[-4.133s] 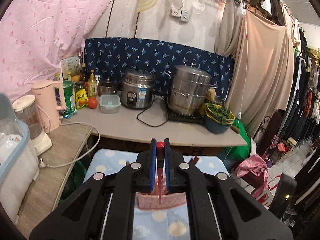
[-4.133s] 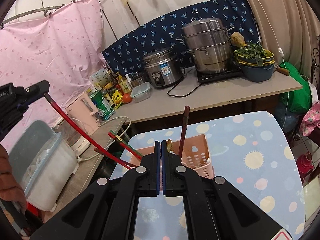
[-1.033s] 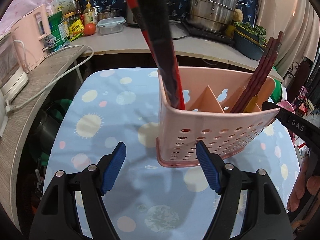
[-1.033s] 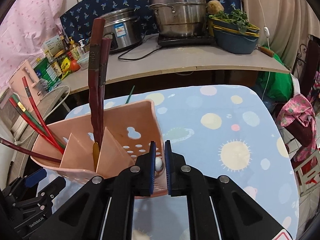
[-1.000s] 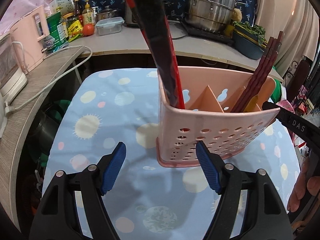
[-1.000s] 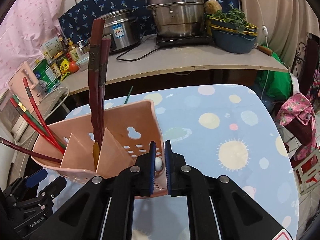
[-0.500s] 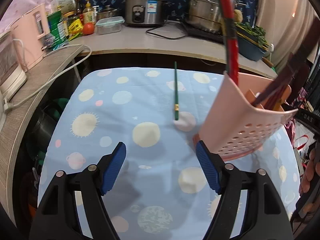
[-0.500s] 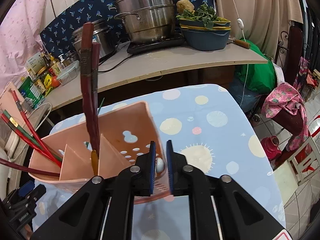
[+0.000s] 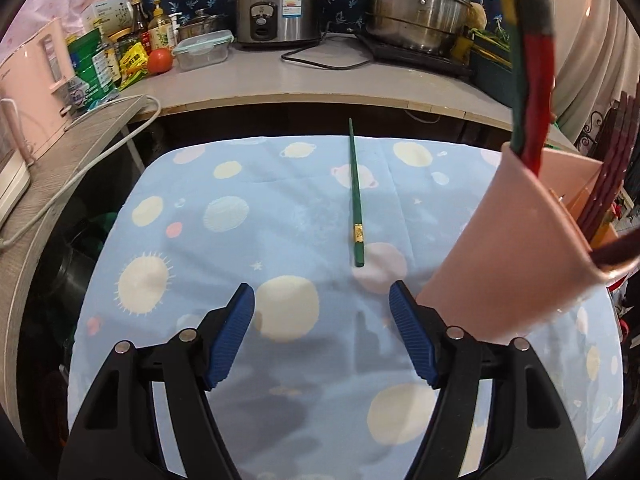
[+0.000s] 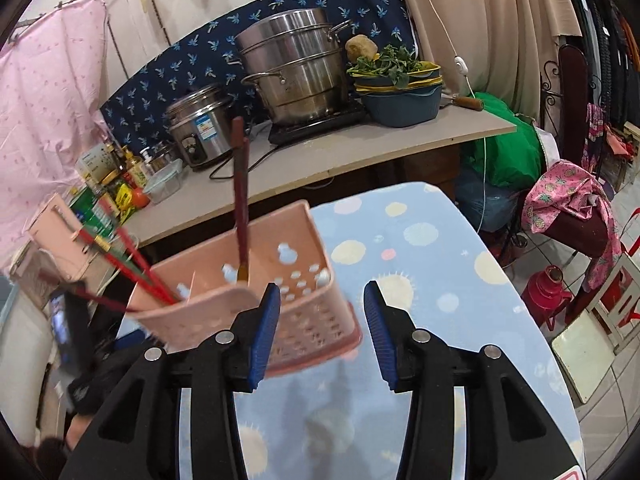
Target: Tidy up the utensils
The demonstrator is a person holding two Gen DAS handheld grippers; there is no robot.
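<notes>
A pink perforated utensil basket (image 10: 256,300) stands tilted on the blue dotted tablecloth (image 10: 432,264), left of my open, empty right gripper (image 10: 320,312). It holds red and green chopsticks (image 10: 132,268) at its left end and dark brown ones (image 10: 241,200) in the middle. In the left wrist view the basket (image 9: 520,248) is at the right, close to the right finger of my open, empty left gripper (image 9: 322,316). A single green chopstick (image 9: 355,192) lies on the cloth (image 9: 200,240) ahead of that gripper.
A counter (image 9: 320,80) behind the table carries a rice cooker (image 9: 276,12), steel steamer pot (image 10: 296,68), bottles, a tomato and a blue bowl of greens (image 10: 396,84). A pink kettle (image 9: 28,92) stands at the left. Clothes and a red bottle (image 10: 544,288) are at the right.
My right gripper has opened and let go of the basket's wall. The basket has shifted right in the left wrist view, uncovering the green chopstick. The left gripper stays open.
</notes>
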